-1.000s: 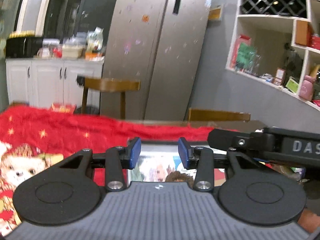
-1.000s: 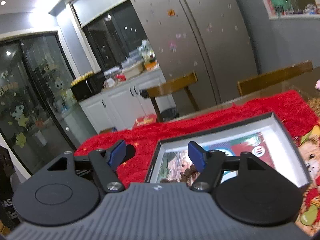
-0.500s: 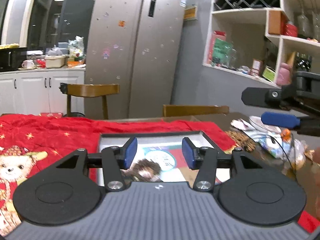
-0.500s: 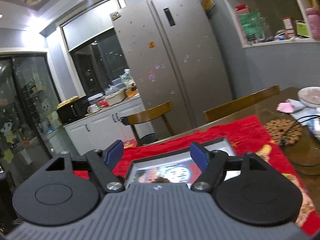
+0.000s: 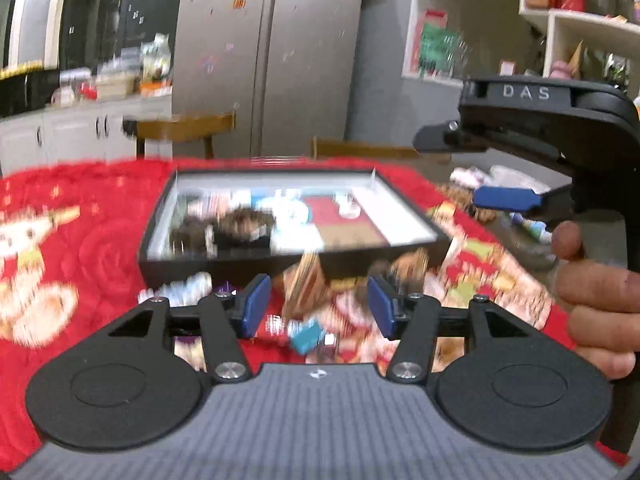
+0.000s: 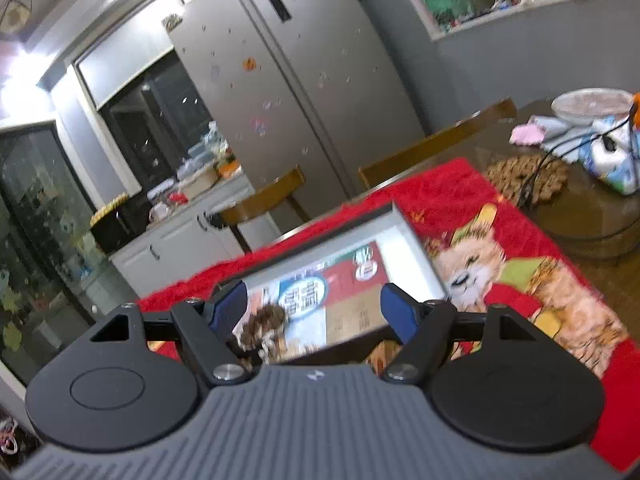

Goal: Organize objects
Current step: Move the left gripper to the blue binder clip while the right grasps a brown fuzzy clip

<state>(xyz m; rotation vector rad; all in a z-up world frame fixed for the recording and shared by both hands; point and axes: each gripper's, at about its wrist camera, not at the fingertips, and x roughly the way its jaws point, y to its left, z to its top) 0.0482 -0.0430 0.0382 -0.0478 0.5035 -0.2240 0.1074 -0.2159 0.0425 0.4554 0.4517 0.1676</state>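
On the red cloth (image 5: 100, 248) that covers the worktop lies a shallow black-walled box (image 5: 240, 268), white inside, its near wall facing the left hand-held gripper (image 5: 319, 305); inside it sit a colourful printed sheet (image 6: 340, 292) across the floor and a dark brown clump (image 5: 224, 228) toward its left end, too blurred to name. Just in front of the box's near wall a scatter of small wrapped items (image 5: 312, 320) lies loose on the cloth, smeared by motion, and the left hand-held gripper hangs over them with its blue pads (image 5: 256, 306) spread and nothing between them; its jaws have just been opening. To the left of the box the cloth is free, printed only with a cartoon figure, so there is room on that side. On the right the space is tighter: the right hand-held gripper (image 6: 316, 314) shows in the left wrist view as a black body close above the box's right corner, with a person's fingers (image 5: 592, 292) wrapped on its handle. From its own view, its jaws stand wide apart and empty, framing the box's near part. Beyond the cloth's right edge the bare worktop (image 6: 592, 216) carries a woven brown mat (image 6: 516, 176), a dark cable, a bag and a bowl (image 6: 592, 104). Past the far edge stand two wooden chairs (image 6: 276, 196), then a tall grey fridge (image 6: 320, 80) and white cabinets (image 6: 180, 240)
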